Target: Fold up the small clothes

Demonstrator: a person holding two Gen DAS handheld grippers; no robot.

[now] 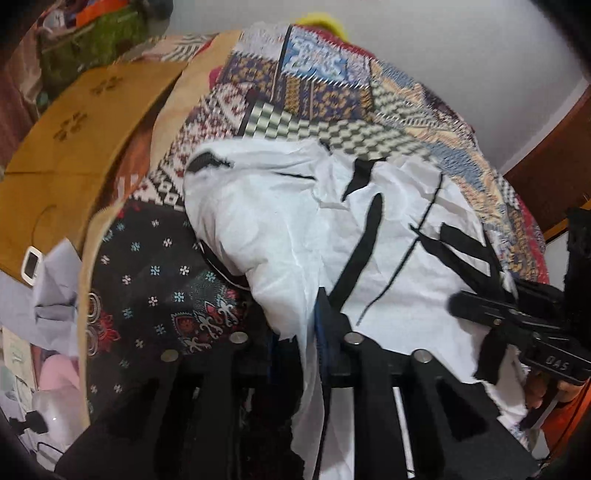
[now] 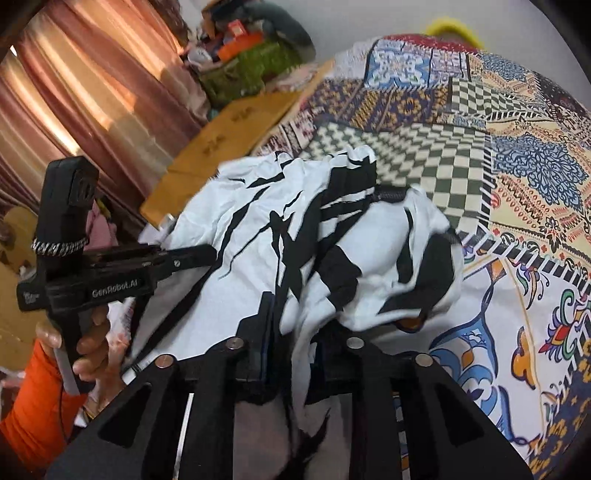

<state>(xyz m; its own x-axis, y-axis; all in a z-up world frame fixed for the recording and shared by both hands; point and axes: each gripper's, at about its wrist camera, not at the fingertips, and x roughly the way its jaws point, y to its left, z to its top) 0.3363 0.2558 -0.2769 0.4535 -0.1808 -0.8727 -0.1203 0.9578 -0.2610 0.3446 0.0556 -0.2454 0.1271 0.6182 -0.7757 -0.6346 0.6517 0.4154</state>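
Observation:
A white garment with black streaks [image 1: 303, 229] lies bunched on a patchwork bedspread [image 1: 332, 92]. My left gripper [image 1: 314, 325] is shut on the garment's near edge, cloth hanging between its fingers. My right gripper [image 2: 291, 325] is shut on another part of the same garment [image 2: 295, 229], which drapes down between its fingers. The right gripper also shows in the left wrist view [image 1: 461, 302], pinching the cloth at the right. The left gripper shows in the right wrist view [image 2: 207, 254], clamped on the cloth's left edge.
A tan wooden board [image 1: 74, 122] lies along the bed's left side. A green bag [image 2: 243, 70] and clutter sit at the back by pink curtains [image 2: 74, 92]. A yellow ring [image 2: 450, 27] lies at the bed's far end. A white wall [image 1: 461, 55] stands behind.

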